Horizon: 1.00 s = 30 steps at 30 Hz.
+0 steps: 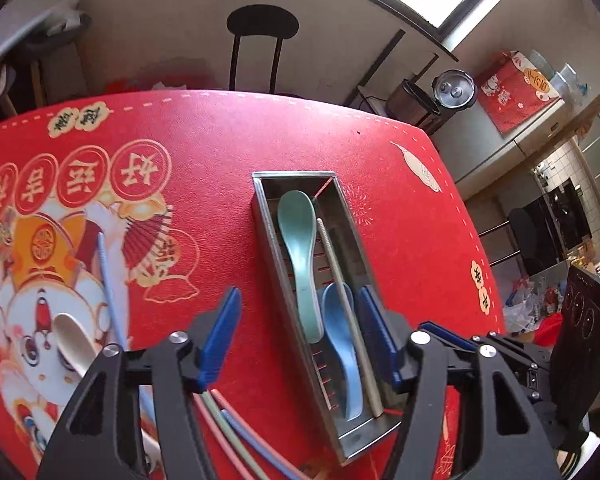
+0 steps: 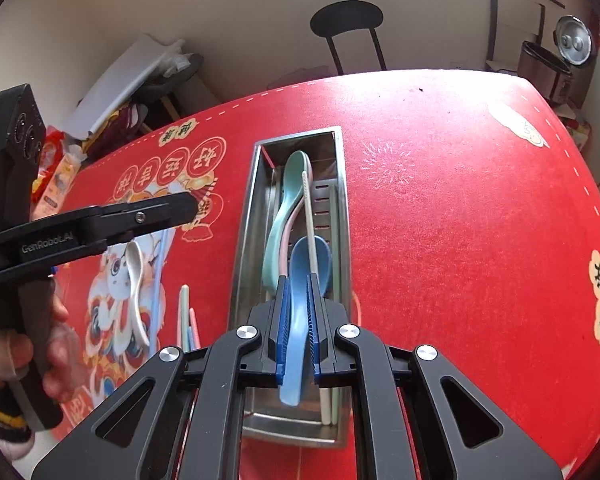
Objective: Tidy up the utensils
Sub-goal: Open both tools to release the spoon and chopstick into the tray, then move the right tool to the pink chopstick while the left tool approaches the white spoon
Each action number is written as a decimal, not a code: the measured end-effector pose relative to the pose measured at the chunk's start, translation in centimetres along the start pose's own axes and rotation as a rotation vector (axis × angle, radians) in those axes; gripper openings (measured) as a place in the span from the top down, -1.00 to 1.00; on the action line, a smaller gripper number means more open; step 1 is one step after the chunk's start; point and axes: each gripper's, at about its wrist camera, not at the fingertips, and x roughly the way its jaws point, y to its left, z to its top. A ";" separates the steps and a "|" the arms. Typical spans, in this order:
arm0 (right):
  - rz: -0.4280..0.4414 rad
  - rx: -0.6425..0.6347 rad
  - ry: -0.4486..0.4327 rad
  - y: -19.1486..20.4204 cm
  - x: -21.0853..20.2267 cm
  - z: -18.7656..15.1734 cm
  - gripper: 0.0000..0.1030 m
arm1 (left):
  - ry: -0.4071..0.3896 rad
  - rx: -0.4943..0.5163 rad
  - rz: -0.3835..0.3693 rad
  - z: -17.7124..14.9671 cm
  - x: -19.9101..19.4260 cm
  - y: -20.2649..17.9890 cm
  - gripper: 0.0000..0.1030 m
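A long stainless-steel utensil tray [image 2: 252, 216] was seen lying lengthwise on a red festive table mat [image 2: 460, 220]. Inside the tray a green spoon [image 1: 298, 232] lay with its bowl toward the far end, and the edge of a pink spoon [image 2: 287, 232] could be made out beneath it in the right wrist view. A white chopstick [image 2: 309, 216] was laid along the tray beside them.

The right gripper [image 2: 298, 320] was positioned over the near part of the tray, its blue-padded fingers [image 2: 283, 312] clamped on the handle of a blue spoon [image 2: 312, 260], whose bowl pointed away over the tray. Whether the spoon rested on the tray's contents or was lifted slightly could not be told.

The left gripper [image 1: 298, 334] was held just left of the tray, its fingers [image 1: 220, 336] spread wide apart with nothing between them; the right one overlapped the tray's edge in the left wrist view. The left gripper's handle was gripped by a hand [image 2: 28, 352] at the left edge of the right wrist view.

Outside the tray, on the mat's cartoon print, a white spoon [image 2: 136, 292] and a light-blue chopstick [image 1: 108, 280] were lying. Nearer the table edge, several loose chopsticks [image 1: 236, 436] in pink, green and blue were grouped together. A black chair [image 2: 348, 32] stood beyond the table
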 end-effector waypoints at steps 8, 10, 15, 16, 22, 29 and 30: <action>0.034 -0.056 -0.031 2.4 -2.9 -4.7 -0.05 | -0.030 0.037 0.083 -5.0 -5.9 3.6 -0.75; 0.042 -0.074 -0.020 3.0 -3.0 -6.2 -0.05 | -0.029 0.030 0.099 -6.8 -7.0 5.0 -0.75; 0.055 -0.095 0.031 3.4 -2.3 -9.6 -0.01 | -0.045 -0.006 0.148 -11.4 -8.5 8.0 -0.75; 0.054 -0.101 0.043 3.5 -2.0 -10.1 -0.01 | -0.037 -0.019 0.152 -12.2 -8.5 8.6 -0.75; 0.037 -0.139 0.107 4.0 -0.1 -12.5 0.32 | -0.018 -0.107 0.168 -15.4 -8.3 11.0 -0.75; 0.048 -0.210 0.184 5.6 2.3 -14.4 0.58 | -0.018 -0.130 0.174 -15.9 -8.2 11.9 -0.75; 0.045 -0.218 0.190 5.7 2.5 -14.5 0.59 | -0.017 -0.131 0.174 -15.9 -8.2 11.9 -0.75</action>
